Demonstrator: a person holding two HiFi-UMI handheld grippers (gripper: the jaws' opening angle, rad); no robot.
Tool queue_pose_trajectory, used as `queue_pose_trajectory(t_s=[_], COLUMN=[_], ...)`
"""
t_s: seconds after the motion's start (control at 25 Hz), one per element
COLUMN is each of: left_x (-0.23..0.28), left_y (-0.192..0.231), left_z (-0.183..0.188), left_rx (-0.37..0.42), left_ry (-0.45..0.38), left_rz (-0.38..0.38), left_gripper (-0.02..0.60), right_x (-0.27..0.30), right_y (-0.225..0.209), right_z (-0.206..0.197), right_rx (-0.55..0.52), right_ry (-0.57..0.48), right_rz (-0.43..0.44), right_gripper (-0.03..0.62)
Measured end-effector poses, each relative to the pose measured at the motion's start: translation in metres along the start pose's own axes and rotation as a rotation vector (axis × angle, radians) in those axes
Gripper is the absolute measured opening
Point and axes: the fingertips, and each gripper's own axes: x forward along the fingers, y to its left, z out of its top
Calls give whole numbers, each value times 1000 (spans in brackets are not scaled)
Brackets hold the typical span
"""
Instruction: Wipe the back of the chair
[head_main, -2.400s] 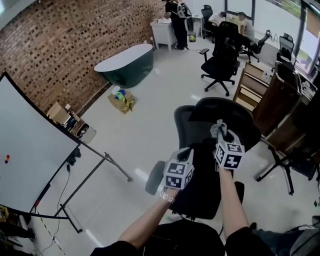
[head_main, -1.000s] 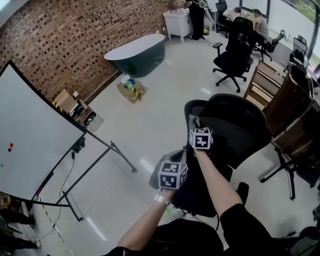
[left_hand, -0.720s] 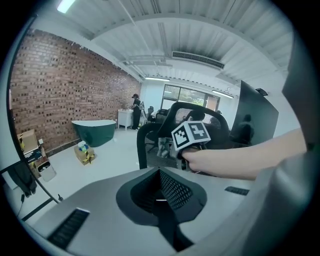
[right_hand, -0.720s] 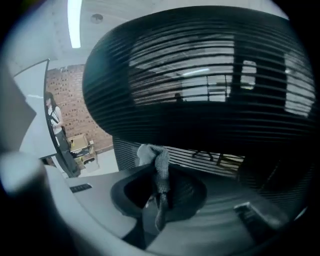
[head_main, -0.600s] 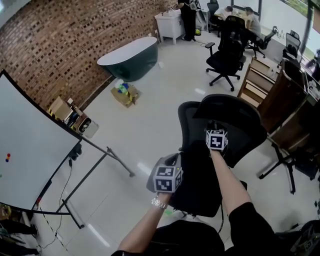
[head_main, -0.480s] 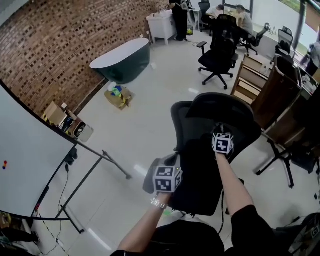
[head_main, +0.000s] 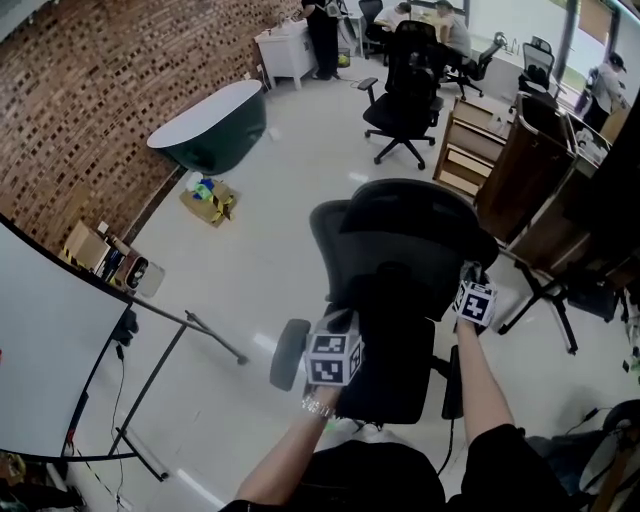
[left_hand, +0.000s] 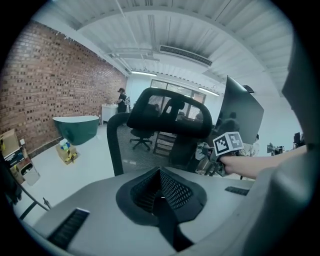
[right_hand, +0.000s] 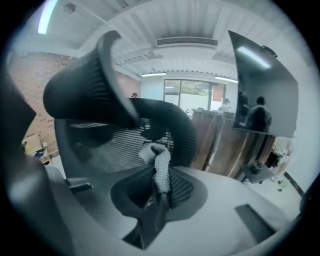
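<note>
Black mesh chair, standing on the floor directly before us with its back turned toward us. Our right gripper is clenched on a grey knitted cloth and holds it at the right edge of the chair back; we cannot tell whether the cloth touches the mesh. Our left gripper has its jaws closed together on nothing, low at the back's left side, near the grey armrest.

Brick wall at left, pale glossy floor, dark green tub against the wall, cardboard box near it, whiteboard on a stand, black office chair and wooden drawers beyond, ribbed ceiling, strip light.
</note>
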Motion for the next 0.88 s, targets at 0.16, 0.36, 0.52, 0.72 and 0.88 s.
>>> queue_pose_trajectory(t_s=[0.16, 0.36, 0.52, 0.72, 0.88], left_x=[-5, -15, -32, -32, -16], left_y=[13, 27, 52, 61, 51], left_z=[-4, -5, -10, -15, -21], left_rx=[-14, -13, -29, -34, -28], left_ry=[8, 10, 19, 26, 29], left_rz=[46, 105, 157, 163, 128], left_gripper=[3, 3, 3, 3, 3], right_x=[-1, 11, 23, 39, 44], right_y=[132, 308, 368, 314, 227], right_z=[-1, 8, 12, 4, -10], right_rx=[-45, -144, -249, -236, -205], right_ry=[-23, -1, 8, 24, 33], right_rz=[224, 503, 552, 478, 362], right_gripper=[49, 49, 49, 49, 49])
